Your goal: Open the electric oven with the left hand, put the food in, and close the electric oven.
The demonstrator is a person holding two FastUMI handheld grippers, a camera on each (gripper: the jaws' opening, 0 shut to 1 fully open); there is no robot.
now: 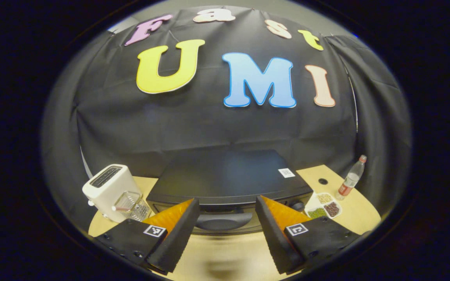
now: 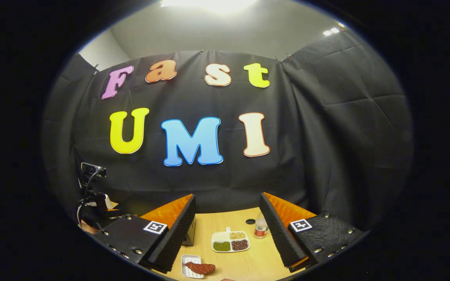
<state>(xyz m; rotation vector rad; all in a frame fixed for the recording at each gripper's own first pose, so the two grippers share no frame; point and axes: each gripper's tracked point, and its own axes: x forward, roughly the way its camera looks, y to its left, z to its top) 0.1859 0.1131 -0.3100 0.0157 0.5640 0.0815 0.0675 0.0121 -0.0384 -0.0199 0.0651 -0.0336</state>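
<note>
**A:** In the left gripper view, your left gripper [image 1: 227, 230] is hanging wide open and holding nothing. The electric oven [image 1: 225, 175] is sitting in the lower middle of the frame, and its door handle [image 1: 223, 221] is showing between your fingers, low down.

**B:** So what should I be doing?

**A:** I think you should be going straight in and closing both fingers around that handle before pulling. The oven's front is mostly cut off, so I can't see the door well.

**B:** And the right gripper view?

**A:** Your right gripper [image 2: 227, 234] is wide open and empty too. The food [image 2: 199, 267] is lying on a little white tray [image 2: 189, 260] at the bottom middle, partly cut off at the edge.
</note>
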